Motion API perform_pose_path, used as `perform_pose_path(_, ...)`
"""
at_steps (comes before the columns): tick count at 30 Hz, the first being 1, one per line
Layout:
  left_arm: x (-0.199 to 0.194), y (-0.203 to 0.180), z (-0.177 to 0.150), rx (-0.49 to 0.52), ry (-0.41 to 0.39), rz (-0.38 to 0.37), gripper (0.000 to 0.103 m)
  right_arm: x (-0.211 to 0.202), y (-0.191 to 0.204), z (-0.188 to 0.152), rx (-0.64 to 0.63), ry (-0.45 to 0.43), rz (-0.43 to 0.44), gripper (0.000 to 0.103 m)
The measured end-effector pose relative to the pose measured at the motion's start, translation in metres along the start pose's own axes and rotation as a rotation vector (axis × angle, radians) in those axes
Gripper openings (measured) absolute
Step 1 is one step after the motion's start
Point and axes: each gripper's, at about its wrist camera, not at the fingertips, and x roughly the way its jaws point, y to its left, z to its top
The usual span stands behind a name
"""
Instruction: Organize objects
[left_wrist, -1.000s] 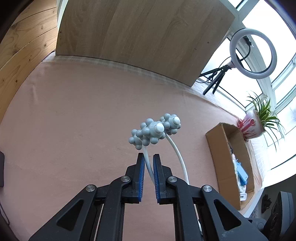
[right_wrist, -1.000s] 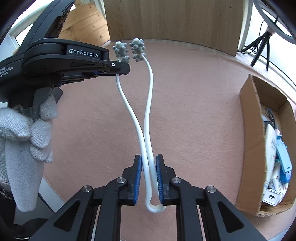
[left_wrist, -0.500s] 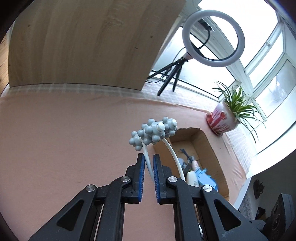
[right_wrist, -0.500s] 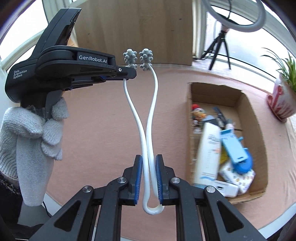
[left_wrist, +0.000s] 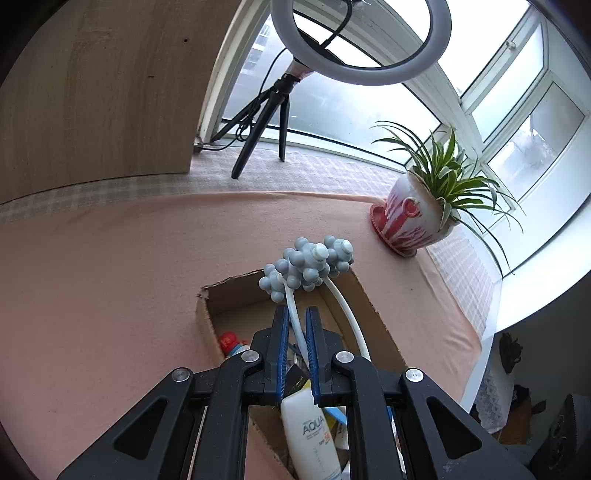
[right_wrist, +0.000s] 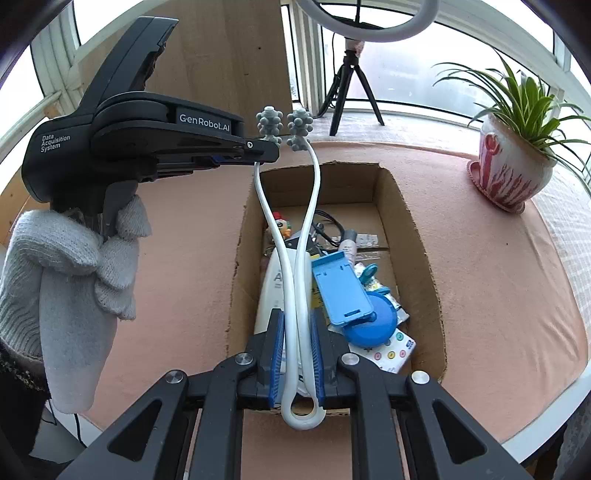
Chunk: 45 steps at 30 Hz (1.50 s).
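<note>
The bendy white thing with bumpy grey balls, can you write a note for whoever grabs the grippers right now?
Left gripper: shut on one arm of the white U-shaped massager with knobbly grey ball ends, just below a ball.
Right gripper: shut on both arms near the bend.
The massager hangs above the open cardboard box, which already holds a white bottle, a blue plastic stand and other bits.
Left: lower it in, open both grippers.
</note>
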Motion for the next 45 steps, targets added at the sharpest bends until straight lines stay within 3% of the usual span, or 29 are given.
perform_pose_path(6, 0.027, -0.021, 0.007, 0.041, 0.016, 0.035, 0.011, 0.002, -0.025, 0.000, 0.032, -0.006, -0.003, 0.014)
perform_pose_path(7, 0.030, -0.023, 0.007, 0.051, 0.014, 0.054, 0.022, 0.001, -0.027, 0.000, 0.038, -0.010, 0.000, 0.016)
perform_pose_path(8, 0.036, -0.024, 0.008, 0.059, 0.027, 0.071, 0.050, 0.002, -0.029, 0.000, 0.044, -0.009, 0.006, 0.028)
perform_pose_path(9, 0.039, -0.024, 0.008, 0.061, 0.045, 0.082, 0.066, 0.002, -0.032, 0.000, 0.054, -0.010, 0.008, 0.037)
perform_pose_path(10, 0.043, -0.023, 0.007, 0.064, 0.058, 0.094, 0.082, 0.001, -0.035, 0.000, 0.066, -0.018, 0.003, 0.054)
perform_pose_path(11, 0.041, -0.022, 0.004, 0.073, 0.052, 0.103, 0.081, 0.000, -0.037, -0.001, 0.076, -0.029, -0.004, 0.059)
perform_pose_path(18, 0.026, -0.018, -0.002, 0.102, 0.039, 0.156, 0.081, -0.002, -0.048, -0.004, 0.125, -0.032, 0.017, 0.059)
perform_pose_path(28, -0.013, 0.017, -0.031, 0.061, 0.034, 0.221, 0.084, -0.002, -0.038, -0.010, 0.147, -0.035, 0.025, 0.060)
perform_pose_path(30, -0.022, 0.026, -0.041, 0.056, 0.042, 0.246, 0.084, 0.001, -0.032, -0.014, 0.136, -0.030, 0.005, 0.060)
perform_pose_path(38, -0.080, 0.053, -0.076, 0.042, 0.006, 0.336, 0.084, 0.001, -0.001, -0.018, 0.150, -0.028, 0.063, 0.060)
perform_pose_path(45, -0.133, 0.072, -0.098, 0.001, -0.028, 0.351, 0.085, -0.002, 0.045, -0.014, 0.101, -0.042, 0.101, 0.060)
